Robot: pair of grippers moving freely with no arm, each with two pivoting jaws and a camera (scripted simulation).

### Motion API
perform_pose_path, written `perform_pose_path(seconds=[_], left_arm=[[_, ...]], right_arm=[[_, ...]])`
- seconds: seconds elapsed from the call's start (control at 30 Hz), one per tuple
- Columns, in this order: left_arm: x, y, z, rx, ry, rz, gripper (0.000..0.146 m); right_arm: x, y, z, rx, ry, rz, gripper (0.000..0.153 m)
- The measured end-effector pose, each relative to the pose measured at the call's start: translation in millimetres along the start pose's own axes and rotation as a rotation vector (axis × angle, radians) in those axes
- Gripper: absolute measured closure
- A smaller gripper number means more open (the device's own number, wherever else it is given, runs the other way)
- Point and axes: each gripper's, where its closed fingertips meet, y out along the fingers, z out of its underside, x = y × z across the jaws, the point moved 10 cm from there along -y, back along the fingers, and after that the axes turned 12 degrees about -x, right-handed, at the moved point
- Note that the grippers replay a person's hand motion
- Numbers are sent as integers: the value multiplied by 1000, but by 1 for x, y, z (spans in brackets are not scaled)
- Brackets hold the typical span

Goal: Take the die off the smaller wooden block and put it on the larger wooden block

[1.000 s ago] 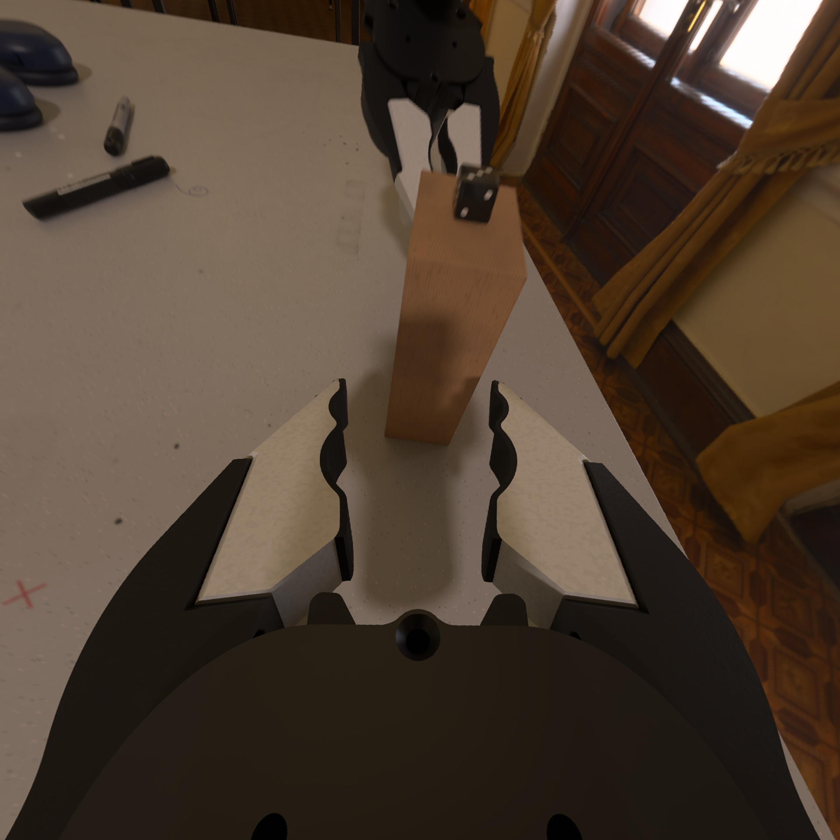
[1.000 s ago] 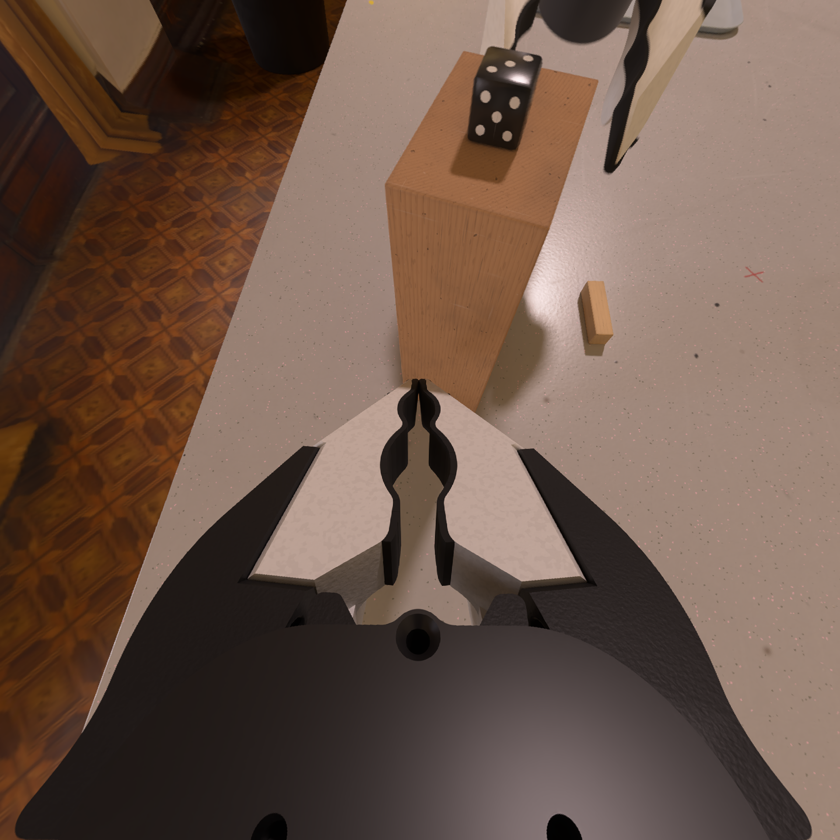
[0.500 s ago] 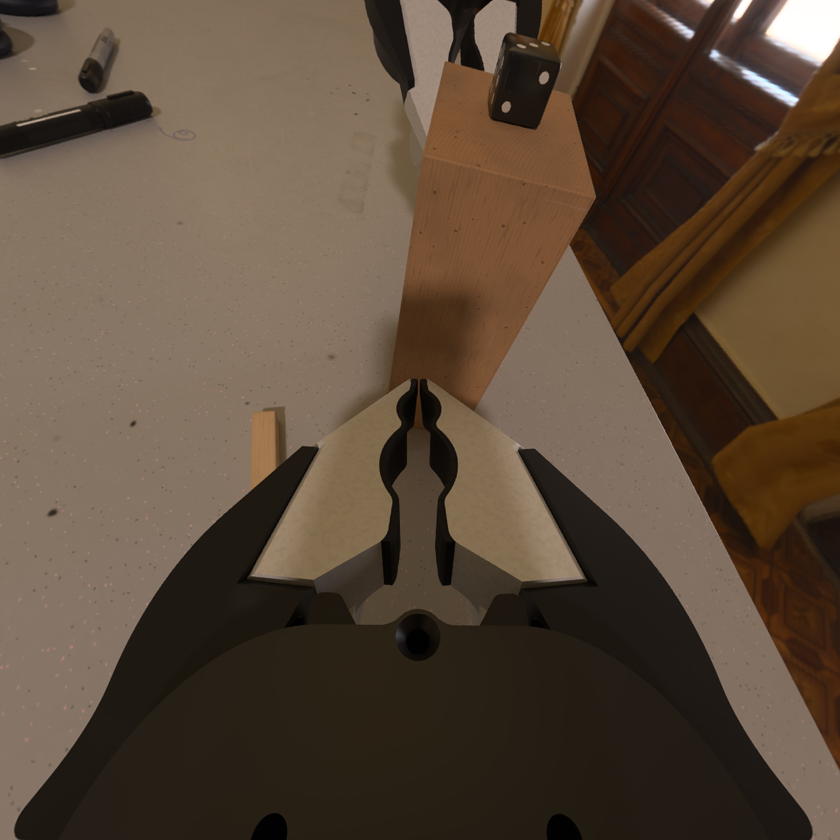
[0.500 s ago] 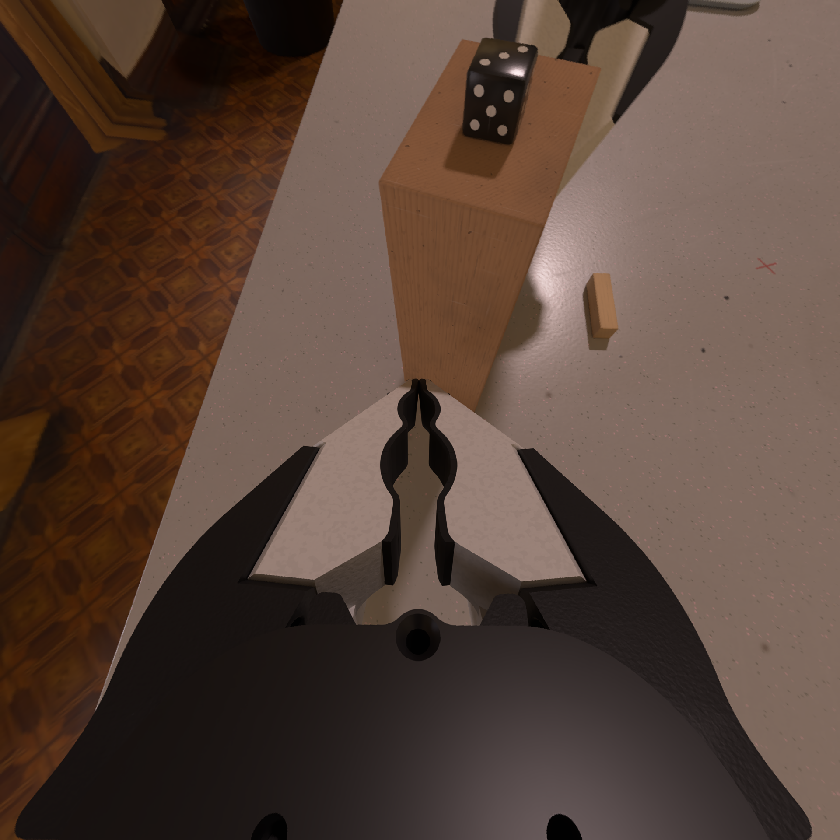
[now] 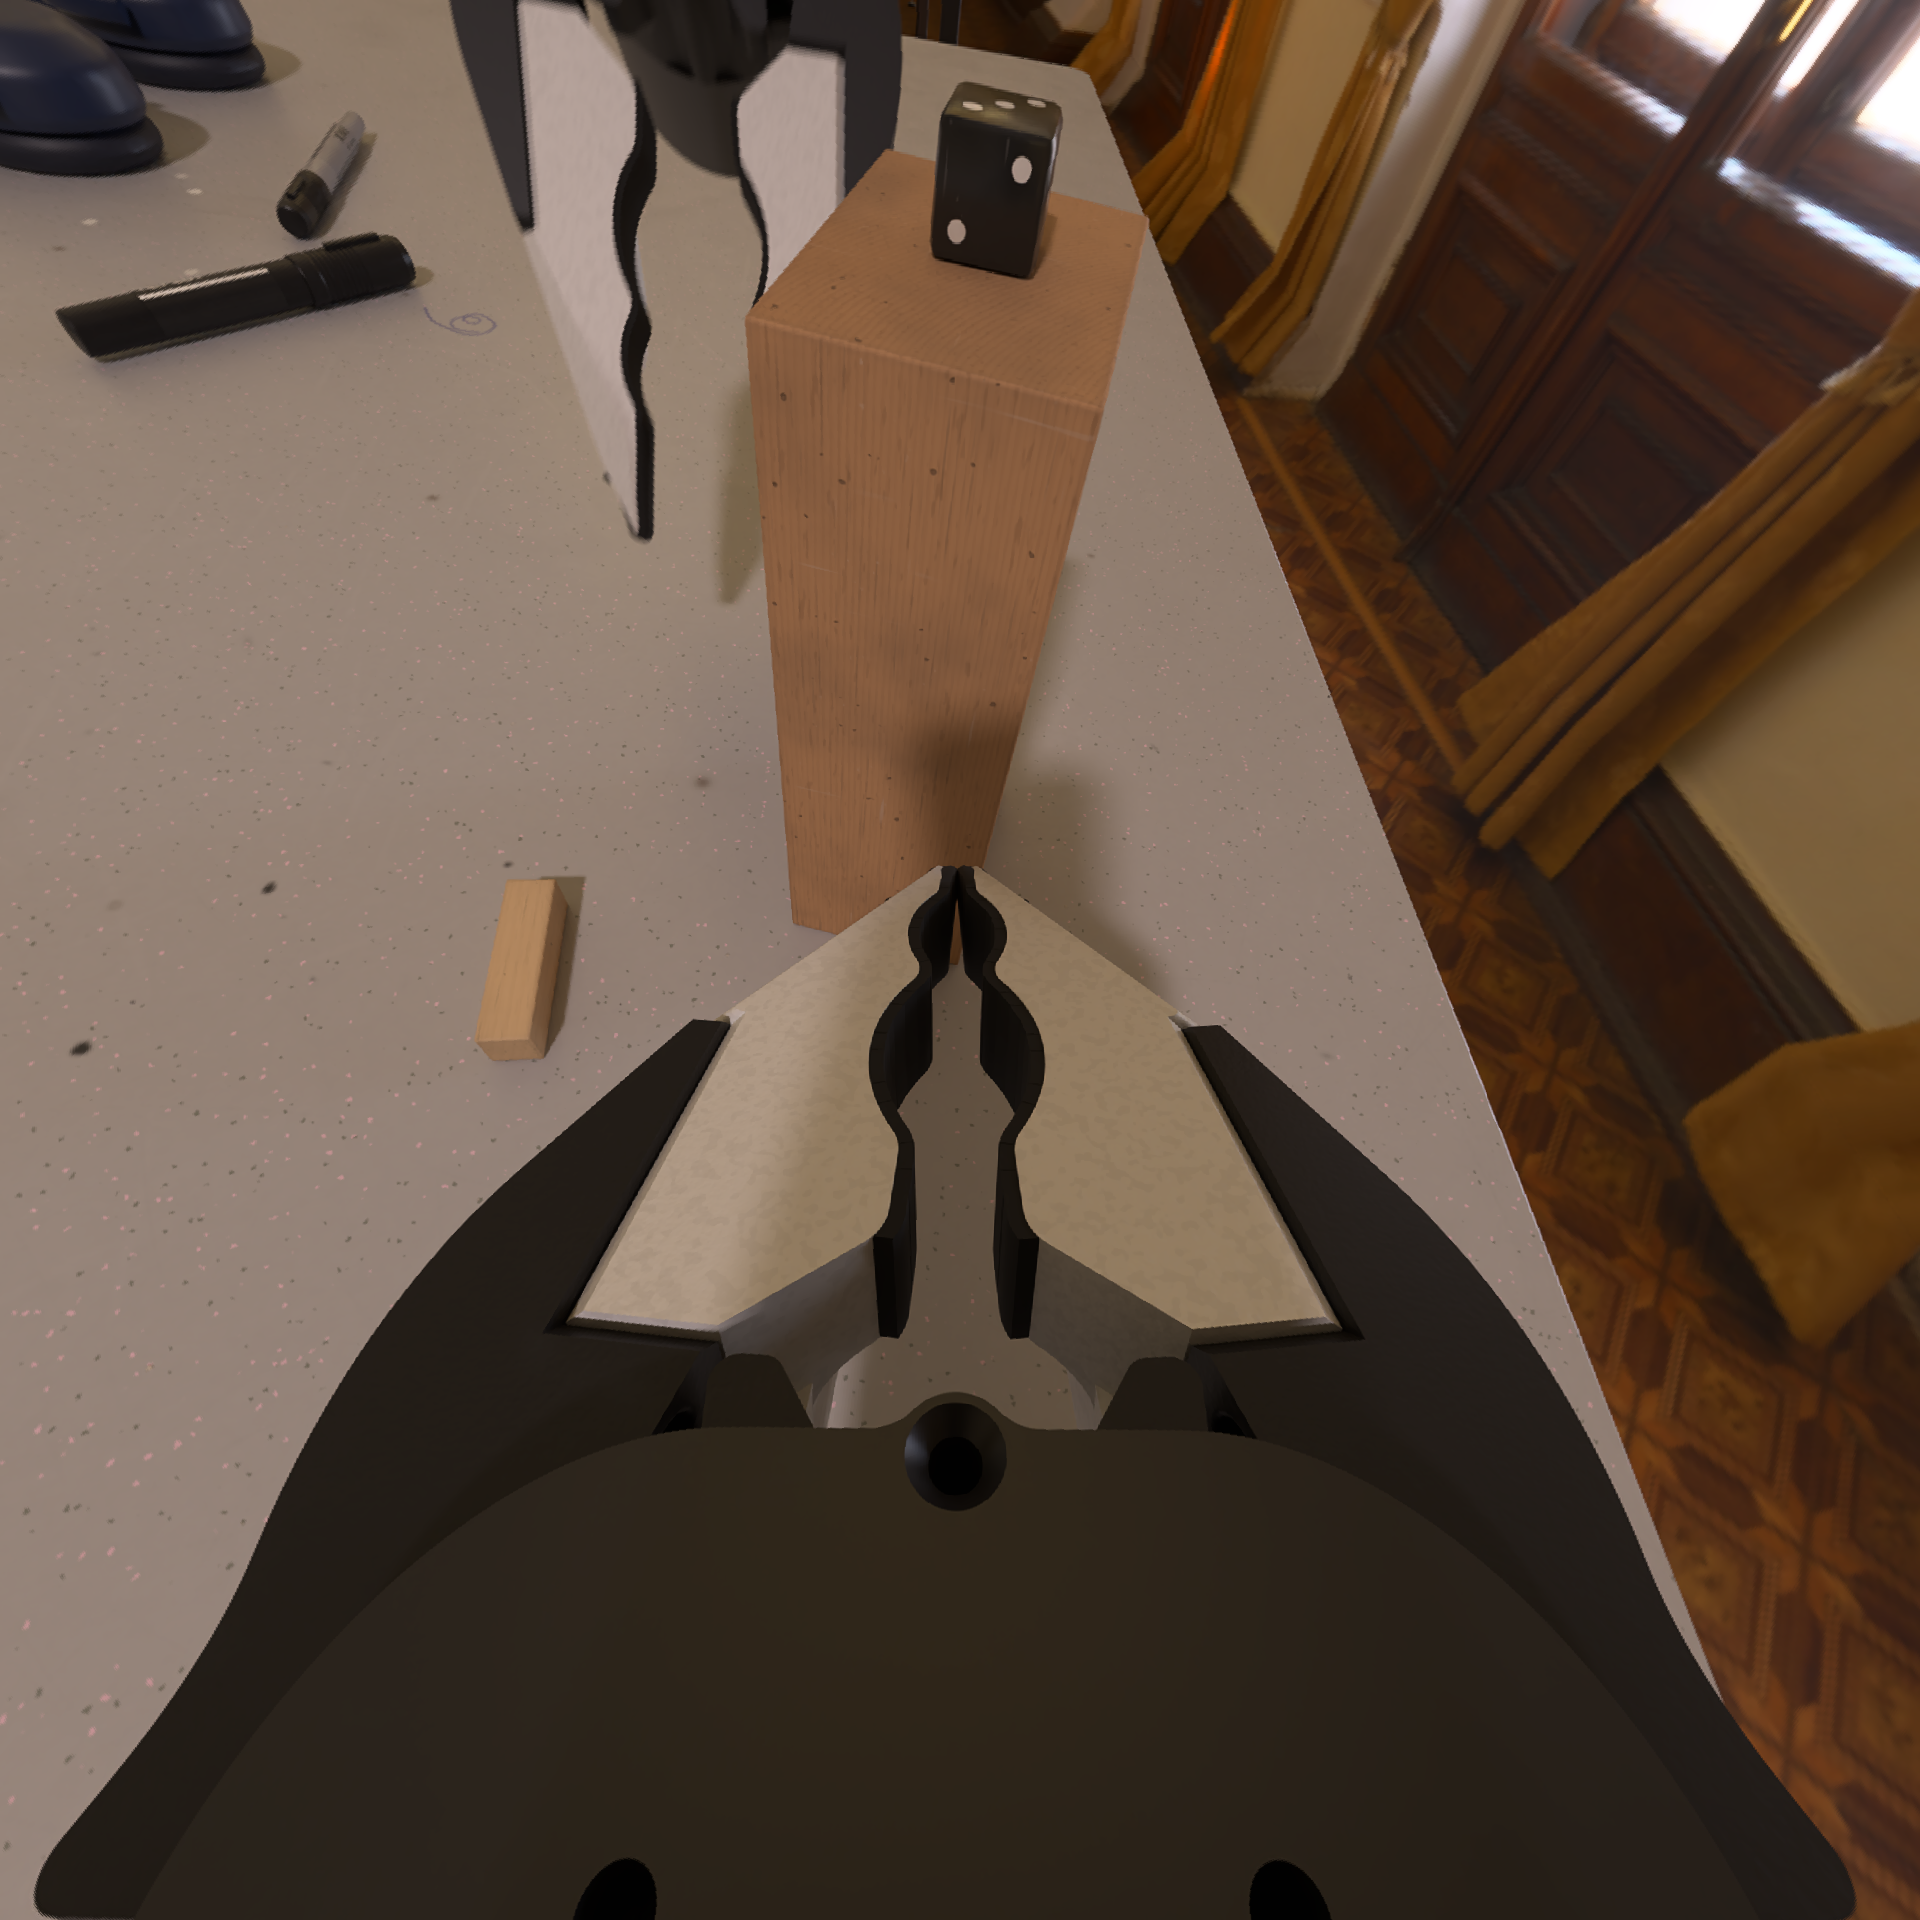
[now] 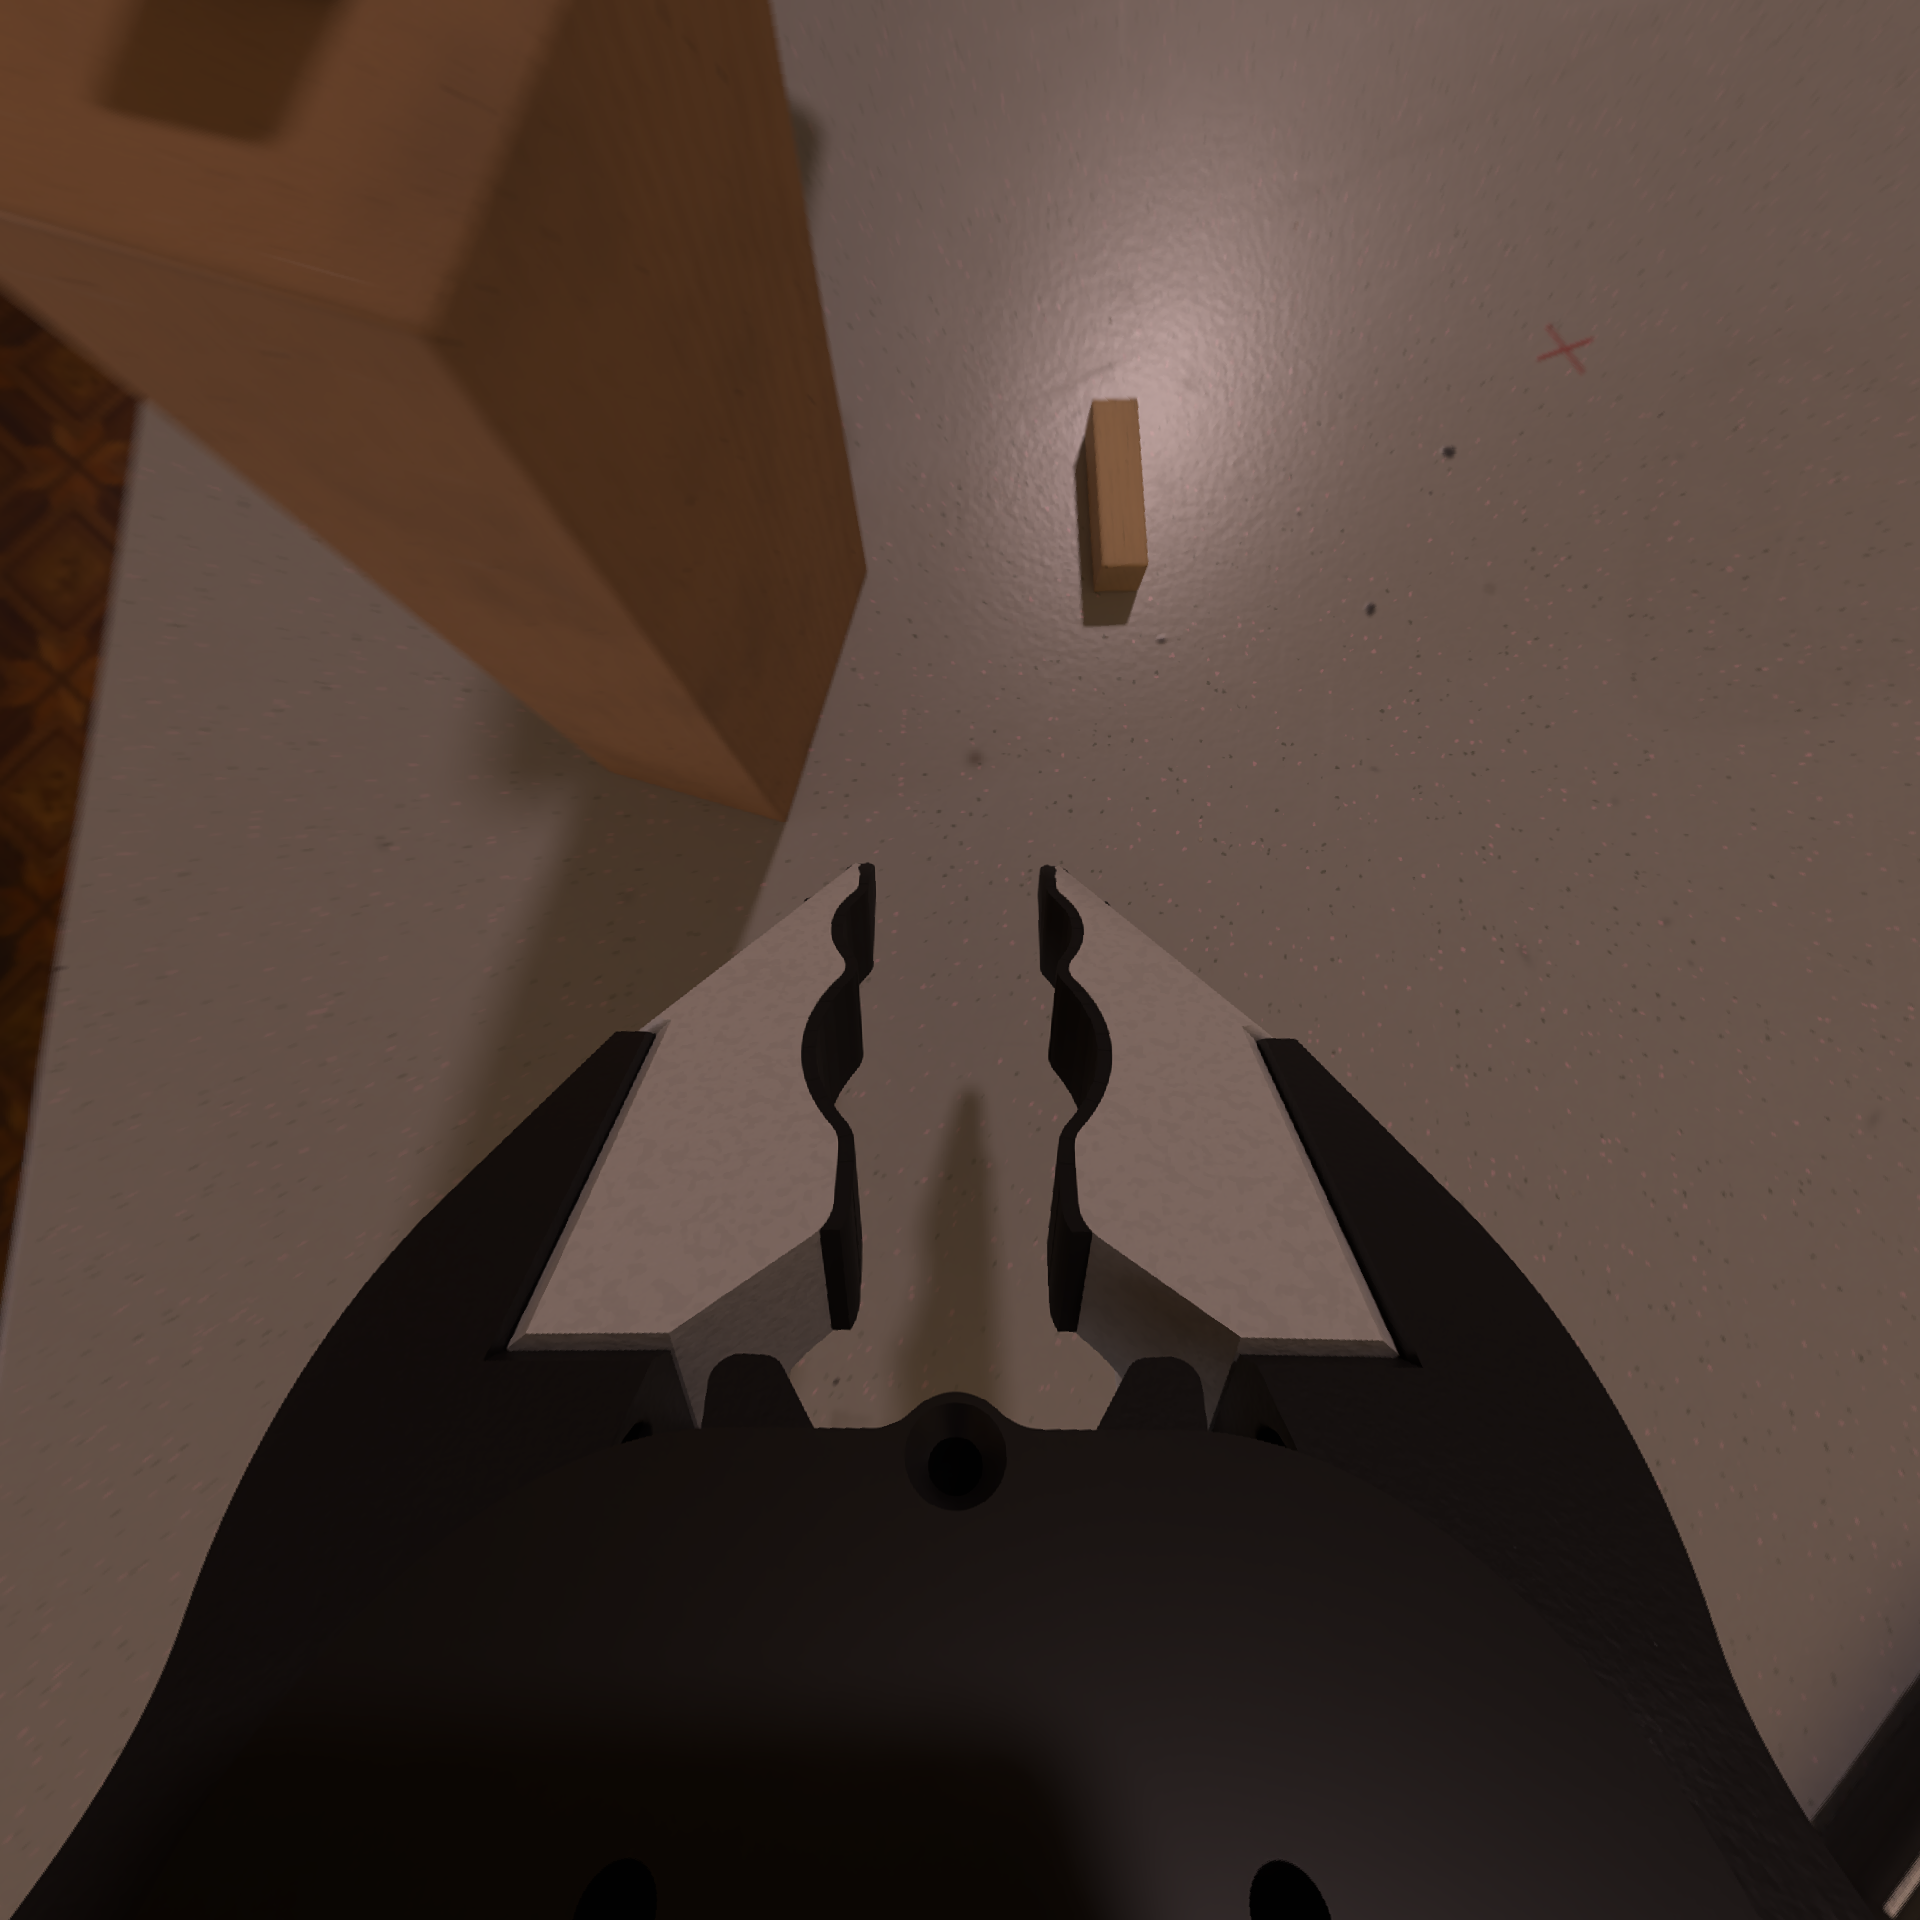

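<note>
A black die (image 5: pixel 992 182) with white pips sits on top of the tall larger wooden block (image 5: pixel 914 540), which stands upright near the table's right edge. The smaller wooden block (image 5: pixel 523 966) lies flat and bare on the table, left of the tall block. My left gripper (image 5: pixel 956 878) is shut and empty, its tips just in front of the tall block's base. My right gripper (image 6: pixel 956 883) is open and empty, pointing down at the table beside the tall block (image 6: pixel 468 364), short of the smaller block (image 6: pixel 1117 494). It also shows in the left wrist view (image 5: pixel 691 312), left of the die.
Two black markers (image 5: pixel 239 291) (image 5: pixel 322 171) and dark blue objects (image 5: pixel 73 104) lie at the far left of the grey table (image 5: pixel 260 675). The table edge (image 5: pixel 1299 675) runs just right of the tall block, with wooden floor below. A red cross mark (image 6: pixel 1566 348) is on the table.
My left gripper shut and has drawn back from the tall block. My right gripper opened, rose and tilted down beside the block. The die stays on the tall block.
</note>
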Motion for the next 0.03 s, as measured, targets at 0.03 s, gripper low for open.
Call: perform_pose_path(seconds=[0.03], left_arm=[[-1, -1, 0, 0, -2, -4, 146]], right_arm=[[-2, 8, 1, 20, -3, 3, 120]])
